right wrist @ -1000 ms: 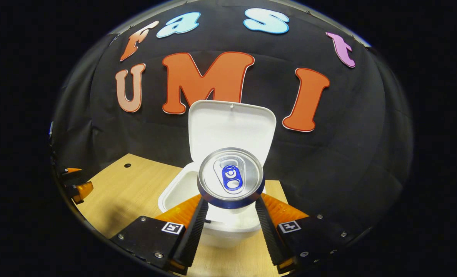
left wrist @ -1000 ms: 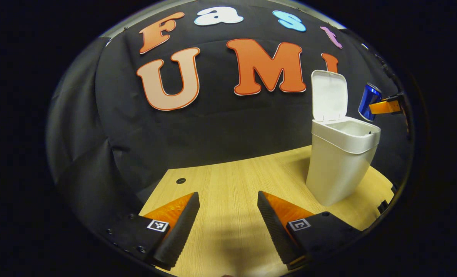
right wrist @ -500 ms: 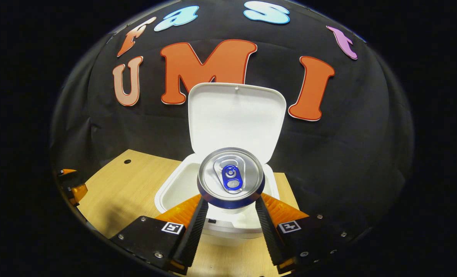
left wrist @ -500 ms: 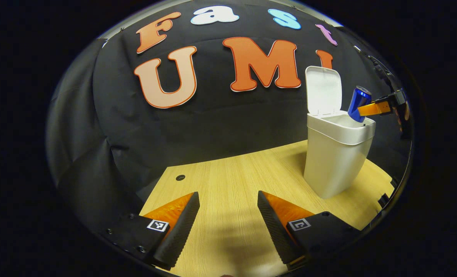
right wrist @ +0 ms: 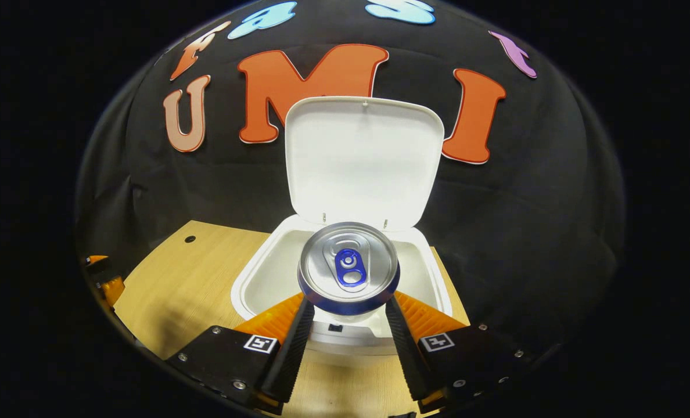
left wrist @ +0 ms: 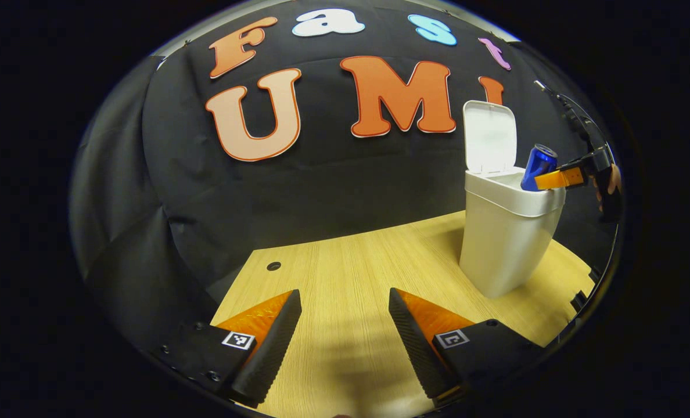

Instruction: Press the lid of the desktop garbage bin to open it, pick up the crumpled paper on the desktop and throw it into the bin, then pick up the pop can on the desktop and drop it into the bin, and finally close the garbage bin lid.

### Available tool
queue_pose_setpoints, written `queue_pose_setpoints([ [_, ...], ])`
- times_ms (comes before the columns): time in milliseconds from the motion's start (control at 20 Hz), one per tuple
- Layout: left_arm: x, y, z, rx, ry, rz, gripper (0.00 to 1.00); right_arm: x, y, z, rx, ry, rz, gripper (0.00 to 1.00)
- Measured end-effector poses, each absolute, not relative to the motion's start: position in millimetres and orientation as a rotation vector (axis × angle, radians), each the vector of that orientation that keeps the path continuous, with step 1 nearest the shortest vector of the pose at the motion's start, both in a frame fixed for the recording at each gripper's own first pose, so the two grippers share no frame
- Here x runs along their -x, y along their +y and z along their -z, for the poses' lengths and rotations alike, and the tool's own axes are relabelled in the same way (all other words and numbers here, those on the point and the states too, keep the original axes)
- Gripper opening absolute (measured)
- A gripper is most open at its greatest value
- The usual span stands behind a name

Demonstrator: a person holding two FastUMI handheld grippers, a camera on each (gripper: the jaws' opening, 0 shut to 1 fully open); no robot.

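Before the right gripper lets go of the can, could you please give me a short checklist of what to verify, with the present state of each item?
1. Lid of the garbage bin stands upright and open: ok.
2. Right gripper has both fingers pressed on the pop can: ok.
3. Can sits over the bin's opening, its lower end already below the rim in the left gripper view: ok.
4. Left gripper is open, low over the desktop, apart from the bin: ok.
5. Crumpled paper already inside the bin: cannot tell, the can hides the bottom.
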State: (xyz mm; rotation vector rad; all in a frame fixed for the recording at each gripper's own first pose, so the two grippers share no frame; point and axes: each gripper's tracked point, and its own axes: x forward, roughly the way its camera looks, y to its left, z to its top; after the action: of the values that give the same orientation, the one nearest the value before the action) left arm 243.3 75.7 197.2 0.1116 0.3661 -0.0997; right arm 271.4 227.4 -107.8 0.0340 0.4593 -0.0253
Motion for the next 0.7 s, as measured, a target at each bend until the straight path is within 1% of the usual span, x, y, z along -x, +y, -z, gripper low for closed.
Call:
queue_pose_setpoints([
  [350, -245.0, 80.6, -198.0, -0.117, 0.363, 0.106, 0.97, -280.9, 228.7, 111.3, -0.038, 0.466, 0.038, 0.76],
  [700, -242.5, 96.3, -194.1, -0.094, 0.370, 0.079, 0.97, -287.0, 225.8, 114.1, -0.033, 0.468, 0.060, 0.79],
])
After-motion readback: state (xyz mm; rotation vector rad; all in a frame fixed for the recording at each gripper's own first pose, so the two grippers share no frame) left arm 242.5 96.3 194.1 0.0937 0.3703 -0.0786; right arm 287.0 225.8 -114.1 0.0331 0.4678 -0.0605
